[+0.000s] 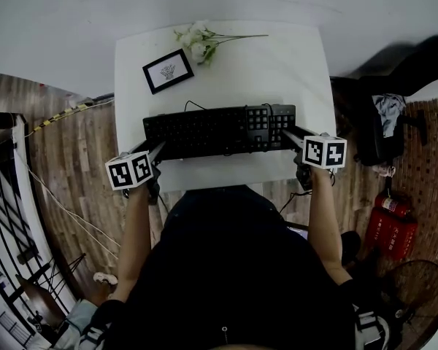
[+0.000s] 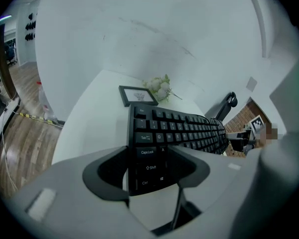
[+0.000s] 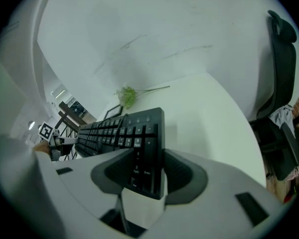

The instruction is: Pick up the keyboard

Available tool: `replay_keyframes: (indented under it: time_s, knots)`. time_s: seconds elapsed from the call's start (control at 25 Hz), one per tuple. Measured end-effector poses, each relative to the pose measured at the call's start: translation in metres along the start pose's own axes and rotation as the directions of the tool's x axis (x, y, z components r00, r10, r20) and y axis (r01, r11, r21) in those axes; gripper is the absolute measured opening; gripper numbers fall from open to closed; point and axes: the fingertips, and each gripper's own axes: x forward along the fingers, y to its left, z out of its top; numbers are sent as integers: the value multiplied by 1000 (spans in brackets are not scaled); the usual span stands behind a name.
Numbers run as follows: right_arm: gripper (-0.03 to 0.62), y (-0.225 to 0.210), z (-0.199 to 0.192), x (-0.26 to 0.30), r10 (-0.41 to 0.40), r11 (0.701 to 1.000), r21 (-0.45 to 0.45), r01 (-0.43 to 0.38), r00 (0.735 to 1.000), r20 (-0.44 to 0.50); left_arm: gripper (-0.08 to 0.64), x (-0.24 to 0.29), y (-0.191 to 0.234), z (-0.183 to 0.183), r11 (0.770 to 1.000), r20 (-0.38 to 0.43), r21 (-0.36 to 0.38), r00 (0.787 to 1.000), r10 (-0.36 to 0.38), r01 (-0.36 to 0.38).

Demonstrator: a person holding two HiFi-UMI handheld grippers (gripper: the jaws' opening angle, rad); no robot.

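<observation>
Head view: keyboard (image 1: pixel 219 130), black, spanning from left gripper (image 1: pixel 155 152) to right gripper (image 1: pixel 293 138); one tool per end, so the long board rides level. Left gripper view: jaws clamped across the Caps Lock, Shift, Ctrl end. Right gripper view: jaws clamped on the number-pad end; "Enter" legible. No brand readable. Board probably just clear of the table (image 1: pixel 277 64). Beyond the jaws: picture frame (image 1: pixel 168 70), flowers (image 1: pixel 201 42).
</observation>
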Motion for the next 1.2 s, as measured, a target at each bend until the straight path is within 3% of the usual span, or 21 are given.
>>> replay_keyframes:
  time_s: [0.32, 0.6, 0.88, 1.2]
  knots:
    - [192, 19, 44, -41, 27, 996, -91, -14, 989, 144, 258, -40, -23, 37, 998, 149, 62, 989, 12, -22]
    - [192, 35, 78, -83, 53, 986, -169, -6, 959, 279, 258, -77, -50, 70, 991, 298, 127, 955, -2, -37]
    - [192, 46, 102, -118, 85, 973, -229, 8, 915, 395, 258, -109, -74, 93, 979, 432, 190, 902, -22, -67]
    - [192, 53, 126, -154, 139, 953, -301, 29, 843, 520, 259, -141, -101, 116, 963, 579, 247, 813, -58, -107]
